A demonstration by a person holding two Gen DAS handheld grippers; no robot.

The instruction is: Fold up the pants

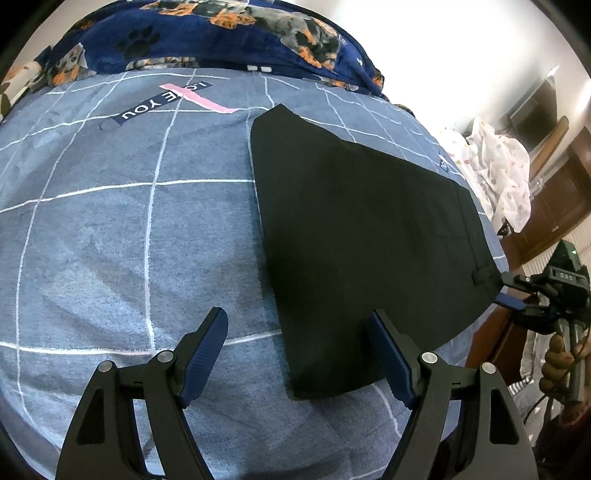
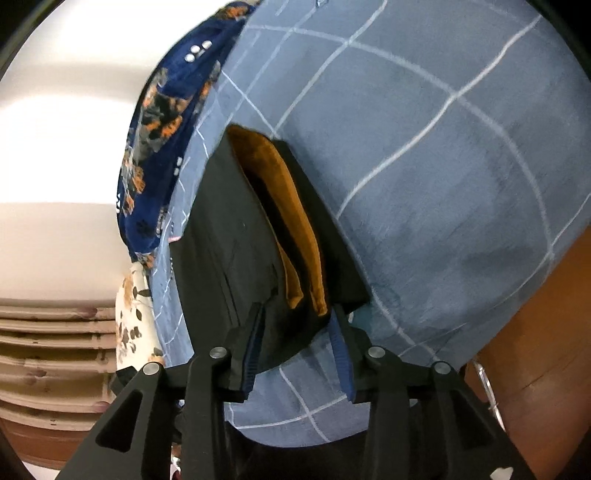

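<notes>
Black pants [image 1: 351, 221] lie folded flat on the blue checked bed sheet [image 1: 110, 240], narrow hem end nearest me, waist at the right edge of the bed. My left gripper [image 1: 298, 313] hovers open over the hem end, right finger above the fabric, left finger above bare sheet. My right gripper [image 1: 511, 291] is at the waistband corner. In the right wrist view the pants [image 2: 221, 240] gape at the waist and show orange lining [image 2: 295, 221]. The right gripper [image 2: 297, 310] has the waist edge between its fingers; the layers there stay apart, unpressed.
A dark blue dog-print blanket [image 1: 221, 33] is heaped along the far side of the bed. A white patterned cloth [image 1: 498, 166] and wooden furniture [image 1: 554, 206] stand beyond the right edge. A person's hand [image 1: 557, 362] holds the right gripper's handle. The wooden bed side [image 2: 535, 314] shows below the sheet.
</notes>
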